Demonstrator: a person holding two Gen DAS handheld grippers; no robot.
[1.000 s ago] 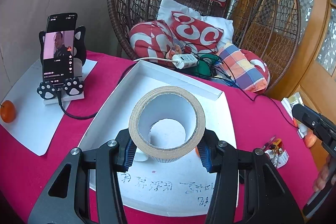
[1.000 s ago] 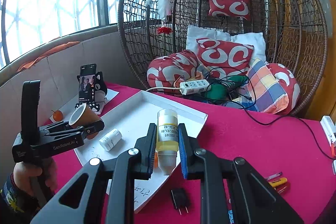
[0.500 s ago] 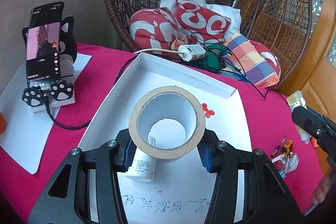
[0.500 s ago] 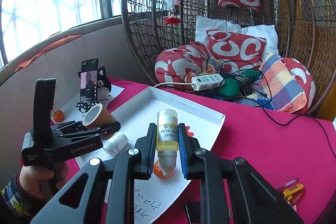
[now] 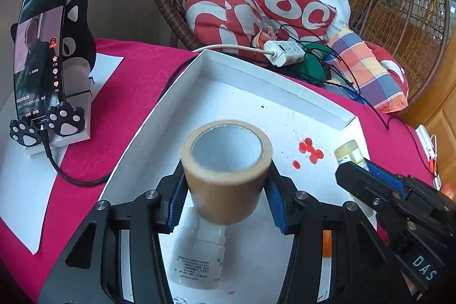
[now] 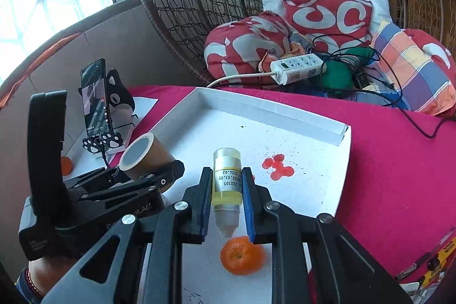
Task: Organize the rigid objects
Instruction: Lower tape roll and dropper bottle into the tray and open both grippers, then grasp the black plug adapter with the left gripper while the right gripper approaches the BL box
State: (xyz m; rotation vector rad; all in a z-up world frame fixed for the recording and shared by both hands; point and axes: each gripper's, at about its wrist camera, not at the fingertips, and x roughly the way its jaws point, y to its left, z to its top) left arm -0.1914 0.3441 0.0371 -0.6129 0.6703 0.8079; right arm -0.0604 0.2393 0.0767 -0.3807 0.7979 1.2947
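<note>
A shallow white tray (image 6: 339,198) lies on a table with a magenta cloth (image 6: 399,161), in front of a wicker hanging chair (image 6: 199,4) piled with cushions. At far left, off the tray, a phone (image 5: 38,53) stands in a black cat-shaped holder.

Left of centre, the left gripper (image 5: 226,197) clamps a roll of brown tape (image 5: 226,171) between its blue pads, holding it above the near part of the tray. Directly beneath the roll a small white bottle (image 5: 198,261) lies on its side in the tray. To set the tape down well, it seems wise to move it toward the open far floor of the tray so it lands flat rather than on that bottle.

To the right, the right gripper (image 6: 226,207) is closed tightly on a small yellowish dropper bottle (image 6: 226,184), nozzle pointing down. Just below the nozzle an orange fruit (image 6: 241,255) sits in the tray. The bottle probably needs lowering beside the fruit, clear of the red stains (image 6: 278,170) farther back, before the jaws let go.
</note>
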